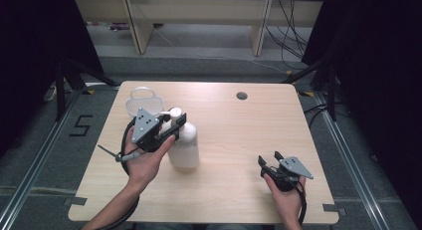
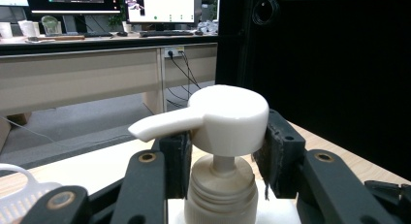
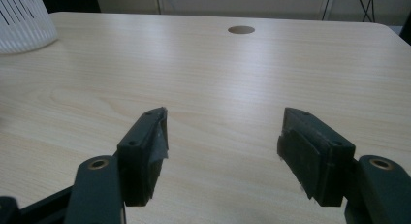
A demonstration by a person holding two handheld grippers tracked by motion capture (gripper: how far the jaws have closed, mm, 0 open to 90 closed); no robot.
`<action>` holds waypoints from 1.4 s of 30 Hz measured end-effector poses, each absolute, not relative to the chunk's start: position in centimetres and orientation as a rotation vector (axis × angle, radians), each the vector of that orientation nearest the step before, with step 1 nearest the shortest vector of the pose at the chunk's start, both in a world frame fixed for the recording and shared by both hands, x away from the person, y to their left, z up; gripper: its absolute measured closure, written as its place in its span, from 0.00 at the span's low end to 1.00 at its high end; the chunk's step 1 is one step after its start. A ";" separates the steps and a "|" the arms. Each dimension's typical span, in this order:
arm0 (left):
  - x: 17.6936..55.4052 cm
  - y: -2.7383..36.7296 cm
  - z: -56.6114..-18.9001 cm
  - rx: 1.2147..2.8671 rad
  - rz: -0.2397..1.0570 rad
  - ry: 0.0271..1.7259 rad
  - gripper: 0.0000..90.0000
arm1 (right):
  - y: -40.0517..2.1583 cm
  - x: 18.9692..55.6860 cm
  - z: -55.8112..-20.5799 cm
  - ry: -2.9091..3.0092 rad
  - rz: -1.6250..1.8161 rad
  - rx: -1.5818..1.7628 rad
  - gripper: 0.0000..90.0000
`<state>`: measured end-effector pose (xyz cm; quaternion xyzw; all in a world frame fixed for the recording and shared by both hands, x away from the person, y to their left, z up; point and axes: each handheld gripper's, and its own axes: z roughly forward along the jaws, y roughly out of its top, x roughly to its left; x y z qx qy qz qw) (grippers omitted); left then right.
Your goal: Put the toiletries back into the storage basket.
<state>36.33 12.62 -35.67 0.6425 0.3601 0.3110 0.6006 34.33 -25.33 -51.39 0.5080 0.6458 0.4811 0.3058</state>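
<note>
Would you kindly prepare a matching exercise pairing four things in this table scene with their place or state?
Things:
1. pump bottle
2. left tongs
3. right tongs
4. white basket

Places or states:
A. open over bare tabletop
B. at the table's far left, behind the bottle
C. upright on the table
D. closed around the white pump head

Pairs: 1-C, 2-D, 3-A, 4-B

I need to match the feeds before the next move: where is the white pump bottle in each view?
High view: the pump bottle stands left of centre on the table, with the left claw around its pump head.
Left gripper view: its pump head sits centre frame between the jaws.
Right gripper view: not in this picture.
Shared landmark: the white basket.
</note>
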 end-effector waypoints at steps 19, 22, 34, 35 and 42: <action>36.7 13.8 -35.3 1.482 0.756 0.864 0.66 | -25.4 34.3 -51.4 1.711 1.258 1.341 0.39; 36.8 14.0 -35.2 1.480 0.767 0.869 0.66 | -25.4 34.4 -51.4 1.707 1.268 1.334 0.39; 37.0 14.9 -34.9 1.468 0.783 0.885 0.66 | -25.3 34.3 -51.4 1.706 1.269 1.346 0.39; 37.0 14.9 -34.8 1.467 0.785 0.887 0.66 | -25.3 34.3 -51.4 1.707 1.266 1.346 0.39; 37.1 15.5 -34.4 1.455 0.799 0.893 0.66 | -25.4 34.4 -51.4 1.705 1.268 1.340 0.39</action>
